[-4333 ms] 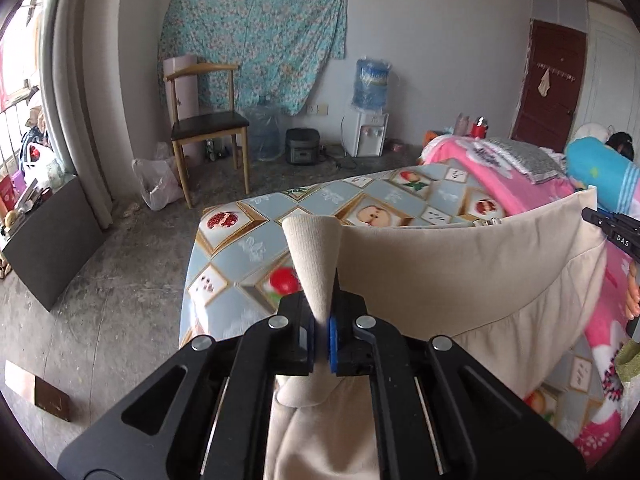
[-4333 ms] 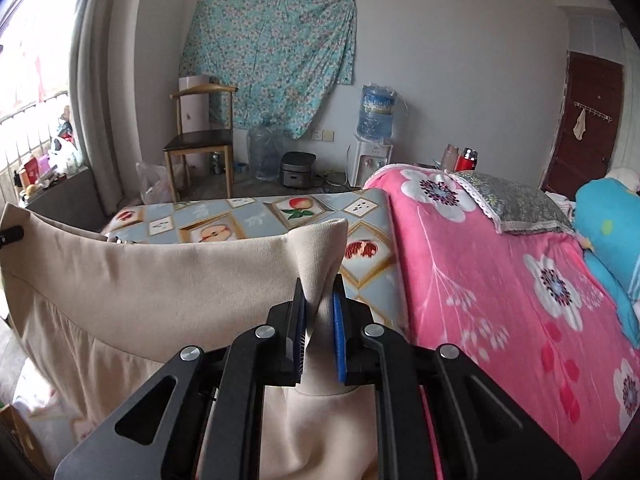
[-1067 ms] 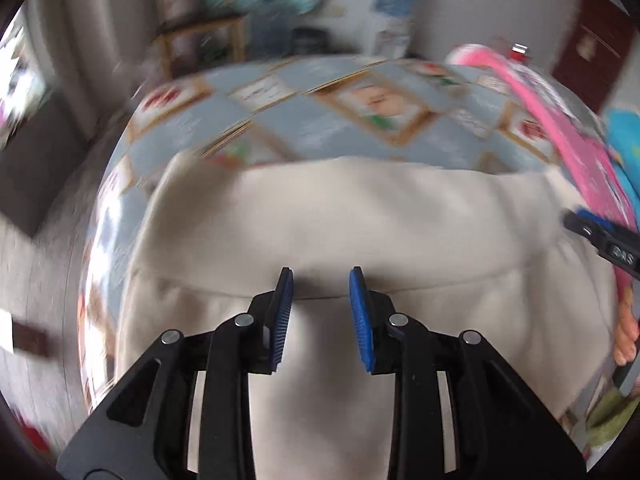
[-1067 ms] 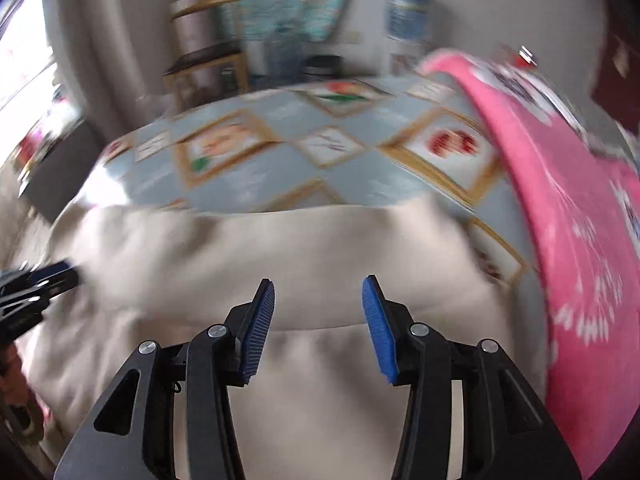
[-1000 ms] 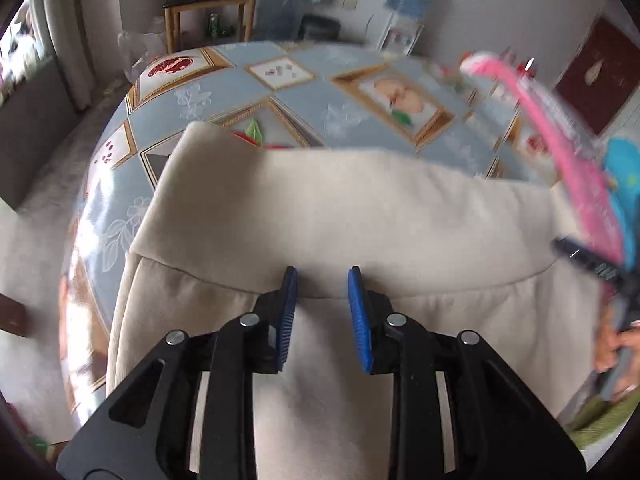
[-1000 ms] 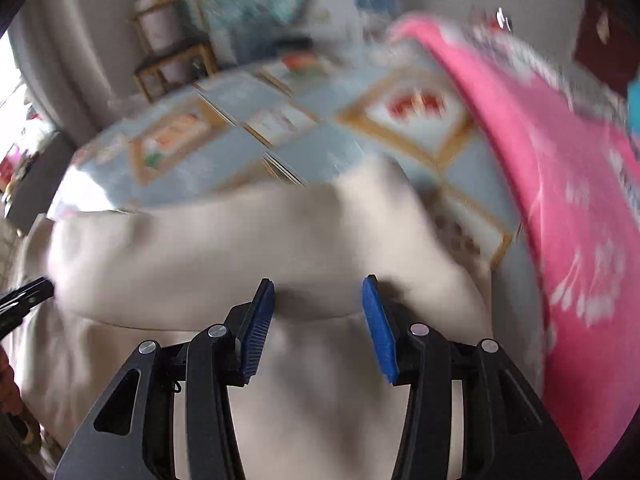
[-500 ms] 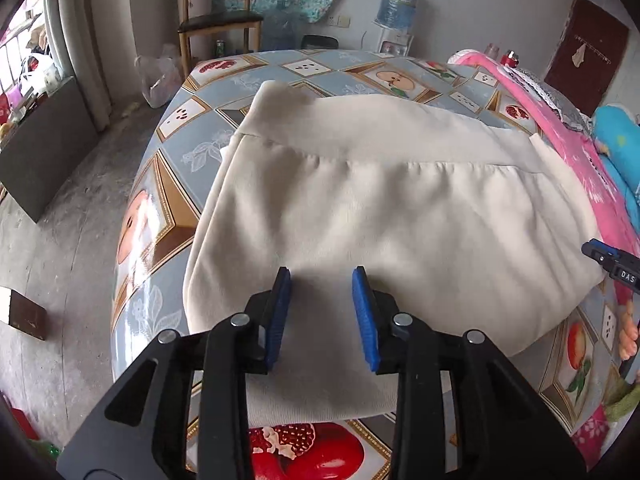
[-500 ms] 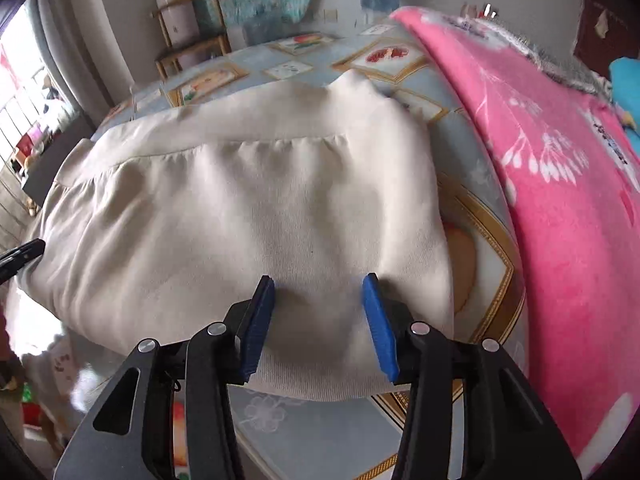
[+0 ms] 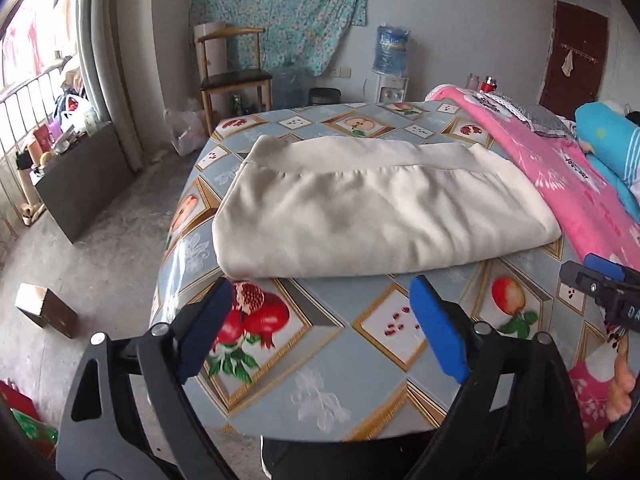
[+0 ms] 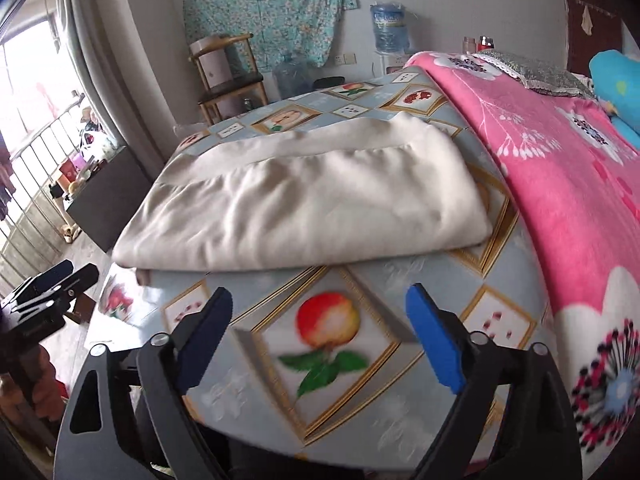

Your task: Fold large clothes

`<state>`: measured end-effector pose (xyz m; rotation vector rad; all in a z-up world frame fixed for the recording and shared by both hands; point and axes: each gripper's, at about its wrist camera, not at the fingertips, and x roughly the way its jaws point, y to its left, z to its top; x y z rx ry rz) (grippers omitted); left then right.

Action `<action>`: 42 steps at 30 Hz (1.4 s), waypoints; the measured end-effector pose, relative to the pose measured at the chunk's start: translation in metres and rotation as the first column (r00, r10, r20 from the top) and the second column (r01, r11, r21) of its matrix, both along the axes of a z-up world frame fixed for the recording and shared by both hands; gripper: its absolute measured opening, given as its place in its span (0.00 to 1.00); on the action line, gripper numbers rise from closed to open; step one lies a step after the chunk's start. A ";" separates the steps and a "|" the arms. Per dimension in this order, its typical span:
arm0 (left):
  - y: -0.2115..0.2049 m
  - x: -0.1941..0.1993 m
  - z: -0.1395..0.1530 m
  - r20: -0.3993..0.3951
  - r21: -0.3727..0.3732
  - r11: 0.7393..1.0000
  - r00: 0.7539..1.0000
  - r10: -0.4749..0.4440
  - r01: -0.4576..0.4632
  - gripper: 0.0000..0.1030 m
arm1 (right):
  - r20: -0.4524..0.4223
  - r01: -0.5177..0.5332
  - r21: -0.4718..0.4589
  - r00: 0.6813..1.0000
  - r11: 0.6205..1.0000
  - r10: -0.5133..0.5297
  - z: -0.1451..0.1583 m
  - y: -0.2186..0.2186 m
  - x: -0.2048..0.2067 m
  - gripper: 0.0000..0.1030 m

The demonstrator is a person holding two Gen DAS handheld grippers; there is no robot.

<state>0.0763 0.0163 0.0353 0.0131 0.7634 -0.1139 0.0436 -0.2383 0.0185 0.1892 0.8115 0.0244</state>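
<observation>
The bed (image 9: 320, 384), covered by a grey-blue sheet printed with framed fruit pictures, fills the middle of both wrist views and is the largest object shown. Along its far side, toward the door, lies a pink flowered blanket (image 10: 560, 184), with a blue bolster (image 9: 608, 140) beyond it. The cream garment (image 9: 376, 216), the object of the task, rests folded on the fruit-print sheet as a broad, thick rectangle; its ribbed band runs along the far edge and its rounded fold faces the cameras, with one short side just beside the pink blanket. A floral cloth (image 9: 280, 8) hangs on the rear wall above a wooden chair (image 9: 232, 68), and a water dispenser (image 9: 390, 64) stands to the right of the chair. The left gripper (image 9: 320, 300) is released: its jaws have just been opening, they now stand wide apart, and only bare sheet shows between them, the near edge of the garment lying just past its blue fingertips. The right gripper (image 10: 318, 308) is likewise released, its jaws having just been opening, with a printed peach on the sheet visible between them and the garment clear of its pads. Each gripper appears at the margin of the other's view. A small wooden block (image 9: 46, 310) sits on the concrete floor at left.
</observation>
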 end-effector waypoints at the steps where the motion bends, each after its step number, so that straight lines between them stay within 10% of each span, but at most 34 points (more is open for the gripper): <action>1: -0.003 -0.004 0.001 -0.010 0.007 1.000 1.000 0.016 -0.016 0.87 | 0.008 0.004 -0.011 1.000 1.000 -0.004 0.003 0.004 -0.006 0.90; 27: -0.030 -0.016 0.010 -0.005 0.113 0.989 0.996 0.094 -0.093 0.93 | 0.128 0.061 -0.239 0.991 0.969 -0.031 0.039 0.031 -0.035 0.94; 42: -0.035 0.000 -0.008 -0.072 0.043 0.998 0.996 0.050 -0.047 0.93 | 0.096 0.051 -0.268 0.995 0.962 -0.026 0.027 0.025 -0.017 0.94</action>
